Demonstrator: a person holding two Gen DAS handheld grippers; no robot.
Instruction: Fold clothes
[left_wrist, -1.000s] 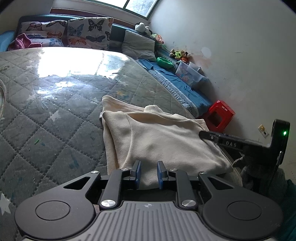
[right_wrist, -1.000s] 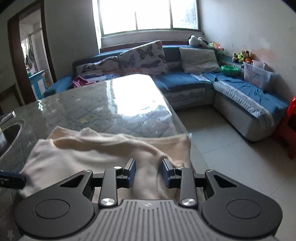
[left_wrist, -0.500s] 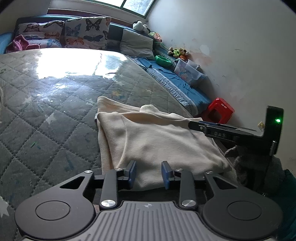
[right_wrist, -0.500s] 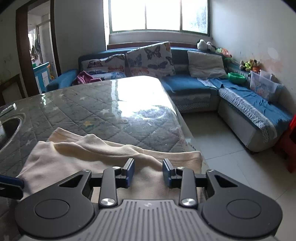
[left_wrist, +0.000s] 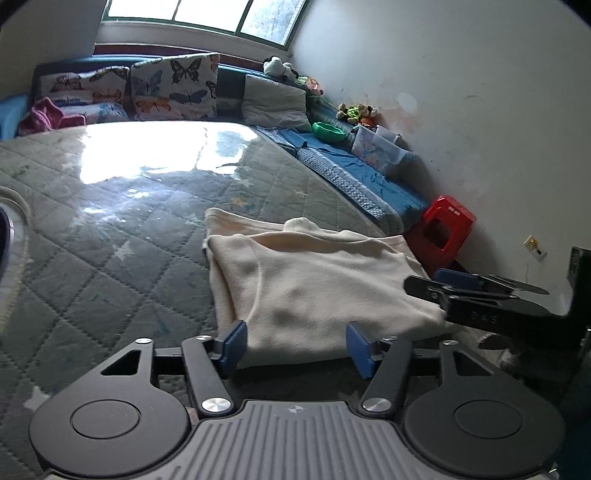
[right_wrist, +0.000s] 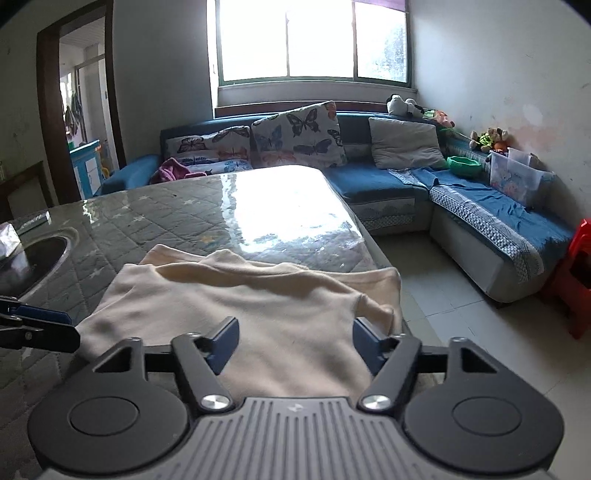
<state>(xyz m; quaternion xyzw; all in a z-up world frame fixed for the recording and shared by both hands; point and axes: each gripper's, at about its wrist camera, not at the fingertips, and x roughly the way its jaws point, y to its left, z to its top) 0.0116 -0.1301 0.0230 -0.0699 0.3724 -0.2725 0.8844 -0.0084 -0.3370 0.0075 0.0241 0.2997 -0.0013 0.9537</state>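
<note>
Only my right view showed the doorway (right_wrist: 79, 140). The folded cream garment (left_wrist: 306, 280) lay lengthwise along the table's (left_wrist: 110, 229) near edge. Both my left gripper (left_wrist: 293, 345) and right gripper (right_wrist: 293, 343) were opening wide, pads clear of the cloth.

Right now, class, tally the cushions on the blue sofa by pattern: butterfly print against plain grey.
Butterfly cushions: 2, a long one and a square one
Plain grey cushion: 1
Total: 3

Cream garment (left_wrist: 314, 288) folded on quilted table (left_wrist: 110, 236), left hand-held gripper (left_wrist: 293, 345) opening
</note>
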